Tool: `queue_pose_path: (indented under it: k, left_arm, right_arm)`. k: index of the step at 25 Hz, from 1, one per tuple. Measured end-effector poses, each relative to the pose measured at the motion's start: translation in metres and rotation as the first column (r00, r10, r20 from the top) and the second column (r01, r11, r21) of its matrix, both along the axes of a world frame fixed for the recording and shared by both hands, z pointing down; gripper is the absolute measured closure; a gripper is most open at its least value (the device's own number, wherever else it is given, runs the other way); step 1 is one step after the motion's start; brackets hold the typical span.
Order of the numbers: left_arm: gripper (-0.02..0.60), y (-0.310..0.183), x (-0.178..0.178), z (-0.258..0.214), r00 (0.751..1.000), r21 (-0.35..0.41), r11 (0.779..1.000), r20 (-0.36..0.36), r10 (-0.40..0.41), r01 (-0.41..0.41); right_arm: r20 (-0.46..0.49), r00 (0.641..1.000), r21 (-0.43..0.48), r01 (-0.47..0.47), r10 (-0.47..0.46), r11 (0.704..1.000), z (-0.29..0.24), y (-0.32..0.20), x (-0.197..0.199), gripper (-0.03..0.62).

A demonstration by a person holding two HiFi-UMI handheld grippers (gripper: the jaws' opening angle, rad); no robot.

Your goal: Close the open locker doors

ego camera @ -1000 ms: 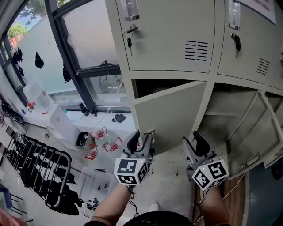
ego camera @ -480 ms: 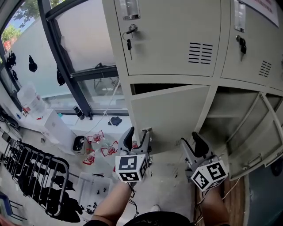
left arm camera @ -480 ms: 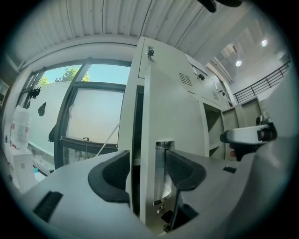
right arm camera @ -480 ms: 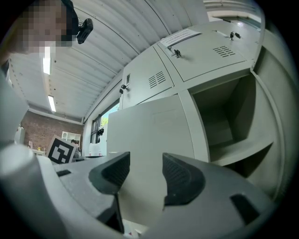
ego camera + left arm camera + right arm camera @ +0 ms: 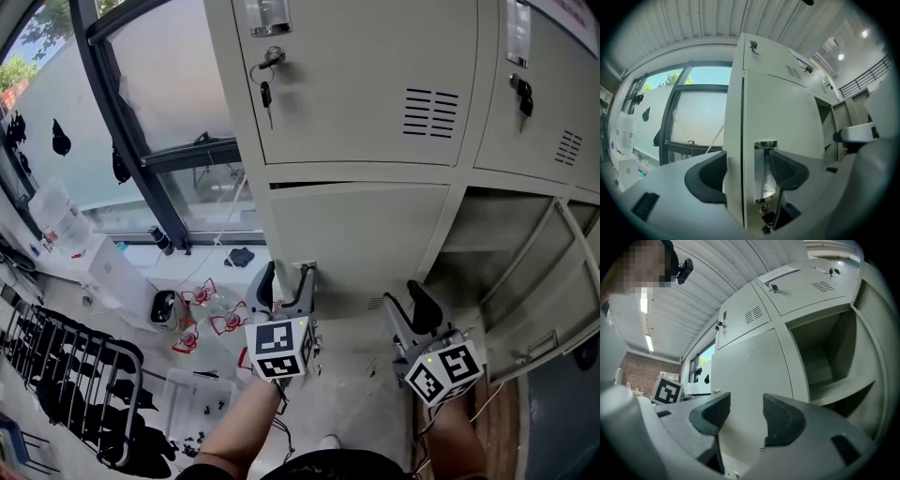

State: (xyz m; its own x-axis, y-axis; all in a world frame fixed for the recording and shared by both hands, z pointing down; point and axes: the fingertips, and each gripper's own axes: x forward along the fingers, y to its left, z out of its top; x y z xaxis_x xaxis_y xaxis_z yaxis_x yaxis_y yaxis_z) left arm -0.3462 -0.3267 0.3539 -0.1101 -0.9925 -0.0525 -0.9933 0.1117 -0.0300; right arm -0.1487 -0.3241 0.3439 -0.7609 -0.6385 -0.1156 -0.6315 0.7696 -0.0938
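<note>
Daylight from a dark-framed window (image 5: 178, 89) falls across a cluttered floor (image 5: 356, 375) beside a bank of pale lockers (image 5: 366, 84). In the head view the lower left door (image 5: 356, 239) sits almost flush in its frame with only a thin dark line along its top. The lower right door (image 5: 558, 281) hangs swung wide toward the right. The left gripper (image 5: 286, 279) is at the shut door's bottom corner and the right gripper (image 5: 412, 305) is just beside it, short of the open compartment. In the left gripper view the fingers (image 5: 787, 168) have just been opening and stand apart, the door's free edge and its metal latch plate (image 5: 764, 164) between them, unclamped. It should back straight off so neither finger catches the plate; a last flat nudge would likely seat the door. In the right gripper view the fingers (image 5: 780, 420) are spread with nothing between them, and the open compartment (image 5: 825, 352) lies to their right. My judgement: reach round the hanging door's outer face and push near its latch edge, swinging steadily.
</note>
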Motion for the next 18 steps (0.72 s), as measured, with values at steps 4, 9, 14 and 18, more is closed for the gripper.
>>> queue_pose_path:
  k: [4, 9, 14, 18]
  left_arm:
    - [0.298, -0.005, -0.003, -0.002, 0.998, 0.007, 0.999, 0.048, -0.05, 0.05]
    - [0.295, -0.011, -0.004, -0.002, 0.995, 0.011, 0.996, 0.055, -0.084, 0.084]
    - [0.287, -0.014, -0.005, 0.001, 0.983, -0.01, 0.988, 0.103, -0.154, 0.156]
    - [0.293, -0.015, -0.006, 0.001, 0.974, -0.002, 0.981, 0.114, -0.195, 0.196]
  right_arm:
    - [-0.002, 1.0, -0.008, -0.002, 0.002, 1.0, 0.002, -0.003, -0.002, 0.39]
    - [0.001, 1.0, -0.011, -0.005, 0.005, 1.0, 0.003, -0.006, -0.003, 0.39]
    - [0.003, 1.0, -0.017, -0.01, 0.01, 1.0, 0.004, -0.008, -0.002, 0.39]
    - [0.0, 1.0, -0.016, -0.001, 0.001, 1.0, 0.005, -0.005, -0.005, 0.389]
